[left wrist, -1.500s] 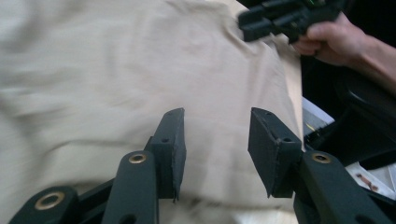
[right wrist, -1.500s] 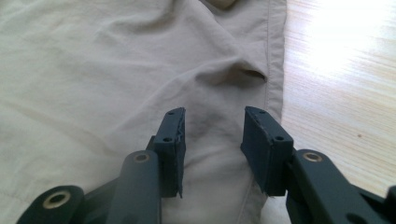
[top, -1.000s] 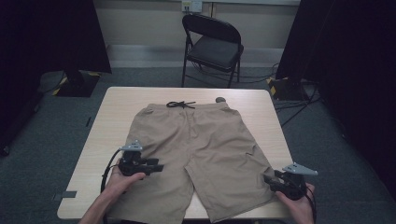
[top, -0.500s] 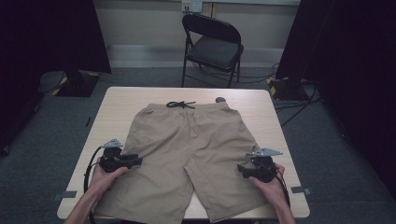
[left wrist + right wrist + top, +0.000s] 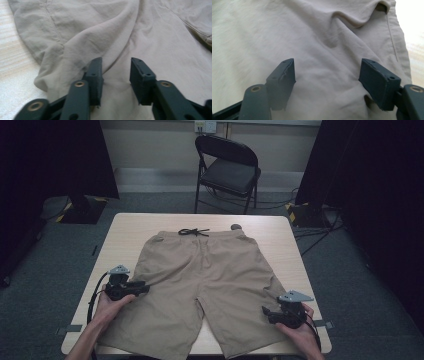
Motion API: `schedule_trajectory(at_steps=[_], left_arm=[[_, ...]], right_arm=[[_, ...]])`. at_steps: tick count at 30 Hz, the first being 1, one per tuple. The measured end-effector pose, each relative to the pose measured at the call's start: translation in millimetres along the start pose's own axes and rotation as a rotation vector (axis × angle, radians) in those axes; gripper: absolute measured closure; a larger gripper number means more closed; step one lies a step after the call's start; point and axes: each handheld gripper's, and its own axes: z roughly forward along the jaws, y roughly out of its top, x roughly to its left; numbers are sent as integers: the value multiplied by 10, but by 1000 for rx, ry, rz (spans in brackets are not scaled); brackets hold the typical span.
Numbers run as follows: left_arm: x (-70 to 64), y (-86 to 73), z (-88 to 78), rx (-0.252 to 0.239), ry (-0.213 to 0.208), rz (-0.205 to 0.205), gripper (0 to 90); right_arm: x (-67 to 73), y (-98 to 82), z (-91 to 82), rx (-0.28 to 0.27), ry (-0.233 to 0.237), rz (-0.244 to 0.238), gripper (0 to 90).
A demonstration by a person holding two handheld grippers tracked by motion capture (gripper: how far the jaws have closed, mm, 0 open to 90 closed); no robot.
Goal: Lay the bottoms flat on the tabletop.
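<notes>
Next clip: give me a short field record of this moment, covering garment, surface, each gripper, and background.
garment: khaki shorts, spread flat, waistband away from the person, black drawstring at the top
surface: light wooden table
left gripper: open, fingers apart over a fold at the shorts' outer left leg; jaws have just been opening
right gripper: open wide over the right leg near its side seam
background: black folding chair behind the table

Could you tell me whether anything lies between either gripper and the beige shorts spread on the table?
Nothing visible does. The left gripper sits at the outer edge of one leg of the beige fabric shorts, the right gripper at the other. In each gripper view, only bare cloth lies between and ahead of the open fingers.
</notes>
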Motion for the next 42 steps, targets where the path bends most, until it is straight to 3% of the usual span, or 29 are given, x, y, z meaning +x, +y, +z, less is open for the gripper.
schedule_trajectory(at_steps=[7,11,15,17,21,24,27,32,39,42], left_arm=[[-172,-129,-97,3,4,3,445],[-209,-214,-208,22,-15,-2,399],[-151,-201,-354,-34,-15,-38,388],[-130,-150,-410,-52,1,-49,387],[-83,-124,-506,-53,83,-47,367],[0,-249,-585,-53,117,-99,347],[59,-341,-668,-47,148,-107,336],[88,-445,-643,-2,171,-88,304],[68,-461,-602,-9,173,-68,256],[64,-458,-604,-10,159,-80,254]], right_arm=[[65,-24,-64,24,1,9,284],[31,33,-59,44,19,58,260],[-44,141,-72,3,13,100,247],[-87,214,-73,-19,3,111,233],[-195,331,-56,-68,-21,151,210],[-274,266,-2,-51,-82,175,199],[-331,150,14,-18,-90,192,201],[-420,34,0,2,-115,215,200],[-388,12,17,-8,-133,192,194],[-393,11,16,-9,-129,193,196]])
